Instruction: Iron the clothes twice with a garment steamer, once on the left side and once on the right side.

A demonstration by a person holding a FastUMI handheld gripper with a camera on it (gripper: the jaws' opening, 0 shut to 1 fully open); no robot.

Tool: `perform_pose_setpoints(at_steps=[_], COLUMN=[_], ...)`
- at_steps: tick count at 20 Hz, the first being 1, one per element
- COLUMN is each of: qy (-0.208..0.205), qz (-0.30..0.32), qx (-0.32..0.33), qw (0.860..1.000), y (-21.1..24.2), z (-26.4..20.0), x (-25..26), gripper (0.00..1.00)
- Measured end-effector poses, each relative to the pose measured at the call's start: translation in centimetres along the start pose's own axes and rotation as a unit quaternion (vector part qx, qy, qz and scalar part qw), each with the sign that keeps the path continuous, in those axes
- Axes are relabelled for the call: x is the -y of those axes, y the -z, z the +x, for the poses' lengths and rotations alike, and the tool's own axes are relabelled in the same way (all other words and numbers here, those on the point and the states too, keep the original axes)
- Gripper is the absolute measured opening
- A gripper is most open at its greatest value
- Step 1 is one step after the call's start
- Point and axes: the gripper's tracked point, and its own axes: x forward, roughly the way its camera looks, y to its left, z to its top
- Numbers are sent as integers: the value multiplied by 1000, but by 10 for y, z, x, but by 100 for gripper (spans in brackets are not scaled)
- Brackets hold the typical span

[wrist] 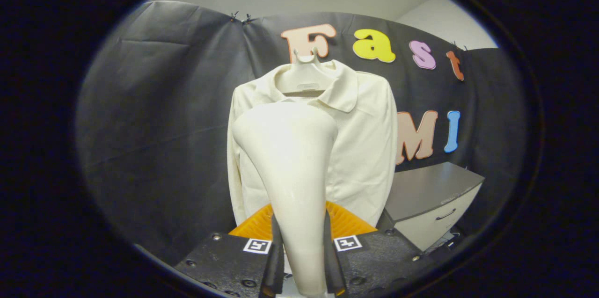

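The gripper (303,260) was closed on the garment steamer (290,171), with a finger pressed against each side of the steamer's narrow handle. The gap between the fingers was no wider than the handle itself. Each finger body carried a small square black-and-white marker on its top face, and screw heads were visible on the flat casings.

The steamer was a smooth, matte, cream-coloured plastic body. It tapered from the slim handle held at the fingers and widened upward into a broad, rounded head. The head stood upright ahead of the fingers and overlapped the front of the shirt (360,148); whether it touched the cloth could not be determined.

The shirt was a pale cream long-sleeved garment with a soft turned-down collar and a fine, even weave. It hung flat on a light plastic hanger (306,76) against the dark cloth wall (164,125), directly beyond the steamer. Its sleeves fell straight along both sides.

A ribbed orange part (344,221) fanned out just behind the handle, between the finger bodies and the shirt's lower edge.

A low cabinet (433,199) stood to the right of the shirt, with a smooth grey top, a lighter front and a dark curved drawer handle.
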Motion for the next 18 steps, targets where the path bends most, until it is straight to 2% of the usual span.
perform_pose_setpoints(at_steps=[3,8,13,18], qy=[-3,10,19,33], qz=[-6,3,-11,-10], qx=[-20,0,-16,-15], qw=[1000,1000,1000,999], y=[12,2,13,24], z=[28,76,122,136], x=[-13,-23,-34,-34], gripper=[34,34,34,35])
